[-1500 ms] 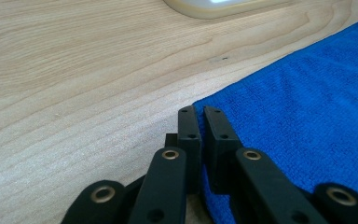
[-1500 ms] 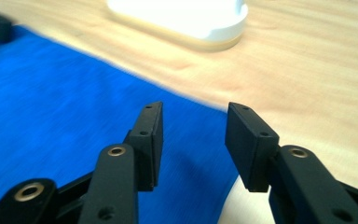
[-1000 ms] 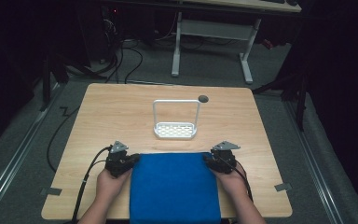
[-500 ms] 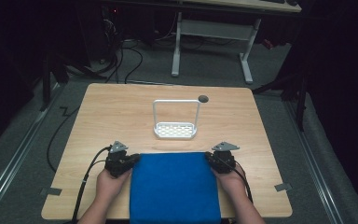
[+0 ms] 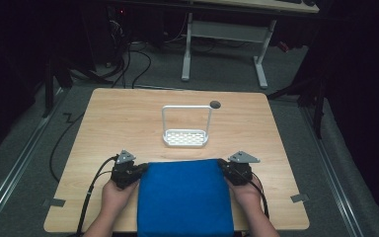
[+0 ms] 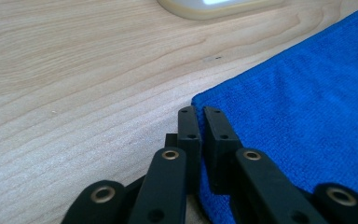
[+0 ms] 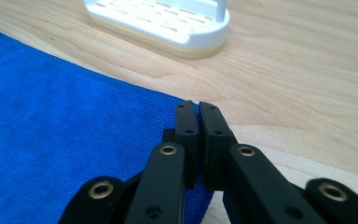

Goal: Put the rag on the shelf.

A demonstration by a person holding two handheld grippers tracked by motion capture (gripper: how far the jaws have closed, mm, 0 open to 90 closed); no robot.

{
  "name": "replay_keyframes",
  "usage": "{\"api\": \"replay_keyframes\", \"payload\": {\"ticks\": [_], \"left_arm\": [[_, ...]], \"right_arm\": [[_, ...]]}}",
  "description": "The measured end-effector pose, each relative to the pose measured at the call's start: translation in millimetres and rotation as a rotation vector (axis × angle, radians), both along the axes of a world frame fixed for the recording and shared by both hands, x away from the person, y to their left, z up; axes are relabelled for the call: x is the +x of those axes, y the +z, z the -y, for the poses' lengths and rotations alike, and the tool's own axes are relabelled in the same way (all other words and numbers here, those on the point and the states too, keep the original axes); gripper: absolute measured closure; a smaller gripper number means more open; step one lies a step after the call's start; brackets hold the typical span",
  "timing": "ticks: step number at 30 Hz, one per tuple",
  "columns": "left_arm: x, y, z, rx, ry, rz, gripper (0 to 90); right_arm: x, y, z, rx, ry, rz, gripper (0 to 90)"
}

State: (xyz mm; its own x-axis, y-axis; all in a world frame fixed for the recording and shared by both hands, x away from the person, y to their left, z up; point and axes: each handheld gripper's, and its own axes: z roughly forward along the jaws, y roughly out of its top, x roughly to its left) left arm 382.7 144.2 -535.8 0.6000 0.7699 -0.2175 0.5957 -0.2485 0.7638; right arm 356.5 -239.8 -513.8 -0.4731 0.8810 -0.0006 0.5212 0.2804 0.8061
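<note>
A blue cloth [image 5: 185, 197] lies flat on the near part of the wooden table [image 5: 128, 118] and hangs over its front edge. My left gripper [image 5: 140, 170] is at the cloth's far left corner. In the left gripper view the left gripper [image 6: 199, 114] has just been closing, and its jaws are pinched on the edge of the cloth [image 6: 307, 116]. My right gripper [image 5: 222, 165] is at the far right corner. In the right gripper view the right gripper [image 7: 196, 109] is shut on that corner of the cloth [image 7: 51, 116]. Both rest low on the tabletop.
A small white rack [image 5: 186, 137] with a slotted base and a tall wire handle stands just beyond the cloth, near the table's middle. A dark round hole [image 5: 215, 104] is in the tabletop behind it. Black cables trail from both grippers toward the person.
</note>
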Motion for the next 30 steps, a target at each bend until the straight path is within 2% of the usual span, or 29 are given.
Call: {"api": "replay_keyframes", "payload": {"ticks": [7, 10, 12, 13, 16, 19, 21, 23, 24, 28, 30], "left_arm": [[-3.6, 1.5, 0.9, 0.004, -0.014, 0.042, 87.6], [-7.2, 5.0, -2.9, -0.031, 0.008, 0.062, 87.7], [-8.2, 6.5, -3.8, -0.037, 0.011, 0.068, 87.7], [-10.4, 10.2, -5.3, -0.051, 0.017, 0.088, 87.7], [-12.5, 14.5, -7.0, -0.07, 0.022, 0.103, 87.7], [-17.7, 24.1, -7.8, -0.091, 0.032, 0.146, 87.7], [-19.2, 26.9, -8.2, -0.095, 0.037, 0.157, 87.7], [-23.1, 35.9, -8.6, -0.12, 0.047, 0.193, 87.7], [-23.1, 35.9, -8.6, -0.12, 0.047, 0.193, 87.7], [-29.1, 50.5, -7.8, -0.149, 0.048, 0.244, 87.8], [-30.7, 53.1, -8.1, -0.157, 0.05, 0.251, 87.7]], "right_arm": [[-9.0, 5.4, -1.3, -0.011, 0.013, 0.059, 88.0], [-13.8, 10.8, -0.9, 0.021, 0.01, 0.088, 88.0], [-14.7, 12.7, -0.4, 0.029, 0.008, 0.1, 88.1], [-16.9, 16.2, 0.1, 0.053, 0.001, 0.115, 88.0], [-19.7, 20.6, 0.4, 0.069, 0.002, 0.14, 88.1], [-22.9, 25.3, -0.3, 0.086, -0.005, 0.163, 88.1], [-24.0, 26.8, -0.5, 0.091, -0.007, 0.169, 88.1], [-27.4, 32.1, -1.4, 0.095, -0.012, 0.201, 88.1], [-27.4, 32.1, -1.4, 0.095, -0.012, 0.201, 88.1], [-32.8, 42.2, -1.1, 0.112, -0.028, 0.238, 88.1], [-33.7, 44.5, -0.5, 0.119, -0.03, 0.247, 88.2]]}}
